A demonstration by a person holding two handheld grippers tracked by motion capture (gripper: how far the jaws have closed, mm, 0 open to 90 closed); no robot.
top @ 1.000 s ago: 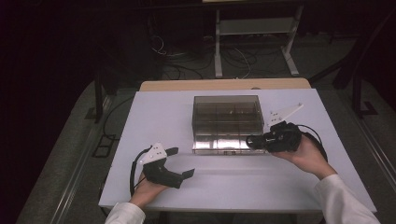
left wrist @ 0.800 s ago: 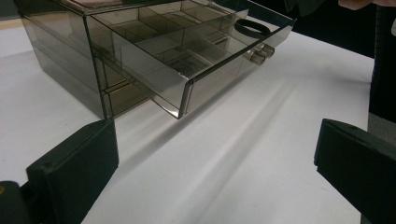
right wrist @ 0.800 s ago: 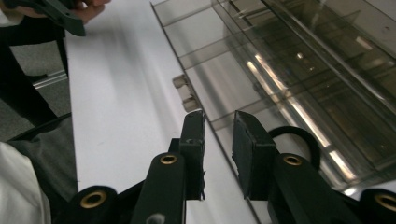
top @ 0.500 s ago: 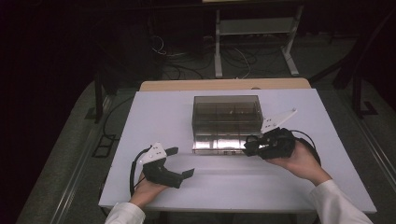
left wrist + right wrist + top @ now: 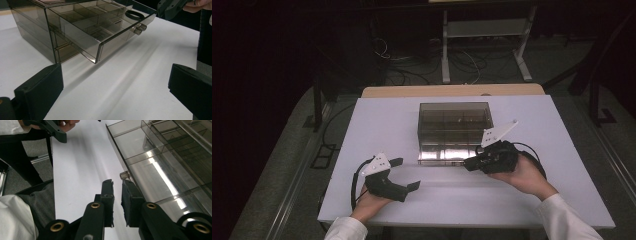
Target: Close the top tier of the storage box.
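White tabletop (image 5: 362,130) carries my smoky acrylic drawer box (image 5: 454,117), bottom drawer (image 5: 444,155) pulled out. My right gripper (image 5: 117,186), jaws nearly together and just closing on nothing, nears its small knob (image 5: 124,175). Plastic seems light, rigid, slick; left gripper (image 5: 404,174) gapes idle

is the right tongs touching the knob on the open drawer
Apart. The right gripper view shows the right tongs nearly shut, tips just short of the small knob on the drawer front, with a sliver of table between.
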